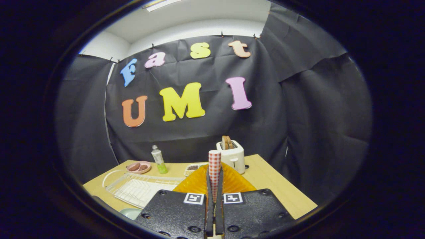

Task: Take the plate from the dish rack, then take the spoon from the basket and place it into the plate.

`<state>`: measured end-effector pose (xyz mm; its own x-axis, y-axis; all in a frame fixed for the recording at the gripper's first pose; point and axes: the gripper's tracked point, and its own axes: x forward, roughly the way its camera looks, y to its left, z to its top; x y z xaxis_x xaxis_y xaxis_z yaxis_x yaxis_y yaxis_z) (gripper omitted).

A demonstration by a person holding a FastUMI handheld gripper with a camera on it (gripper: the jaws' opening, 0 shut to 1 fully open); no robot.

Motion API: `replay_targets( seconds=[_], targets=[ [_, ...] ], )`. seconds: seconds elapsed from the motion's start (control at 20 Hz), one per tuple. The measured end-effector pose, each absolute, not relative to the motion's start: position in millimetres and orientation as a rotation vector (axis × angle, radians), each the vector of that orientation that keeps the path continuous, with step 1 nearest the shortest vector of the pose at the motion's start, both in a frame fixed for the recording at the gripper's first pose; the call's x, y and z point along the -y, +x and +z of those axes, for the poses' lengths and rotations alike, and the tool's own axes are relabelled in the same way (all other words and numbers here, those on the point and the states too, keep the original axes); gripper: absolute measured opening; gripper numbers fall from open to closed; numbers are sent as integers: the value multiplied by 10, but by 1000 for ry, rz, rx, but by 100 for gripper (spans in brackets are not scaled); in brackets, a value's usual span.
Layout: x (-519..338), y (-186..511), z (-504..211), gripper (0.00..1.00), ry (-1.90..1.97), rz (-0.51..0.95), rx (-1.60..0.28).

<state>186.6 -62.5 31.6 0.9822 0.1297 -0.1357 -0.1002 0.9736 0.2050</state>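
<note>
Gripper view. Gripper (214,196) fingers stand nearly together, clamped on both sides of a slim handle wrapped in red-and-white check pattern; this is the spoon (214,167), held upright with its checked end rising above the fingertips. Bowl end of the spoon is hidden between the fingers, cannot be made out.

Directly behind the spoon, just ahead of the fingers: orange translucent ribbed basket (232,182), its fan-shaped wall spreading to either side of the handle. Whether the spoon touches the basket cannot be told.

Left of the fingers: white wire dish rack (139,189) lying flat on the light wooden table (282,192). Near the gripper body on that side, below the rack's near corner, a sliver of pale green rounded rim, likely the plate (131,212); most of it cut off from sight.

Beyond the basket: white two-slot toaster (232,154) with brown toast slices standing in it. Left of it, a small clear tray with dark contents (192,168), a clear bottle with green liquid (159,161), and a pink divided dish (138,167).

Open room: bare tabletop to the right of the fingers, running out to the table's right edge; the black cloth wall stands behind.
</note>
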Motion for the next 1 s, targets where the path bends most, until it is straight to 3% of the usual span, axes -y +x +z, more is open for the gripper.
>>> replay_targets(
  seconds=[0.5,1.0],
  targets=[
    [-854,663,-133,8,153,236,-89],
    [-1689,639,-987,8,233,261,-213]
  ],
)
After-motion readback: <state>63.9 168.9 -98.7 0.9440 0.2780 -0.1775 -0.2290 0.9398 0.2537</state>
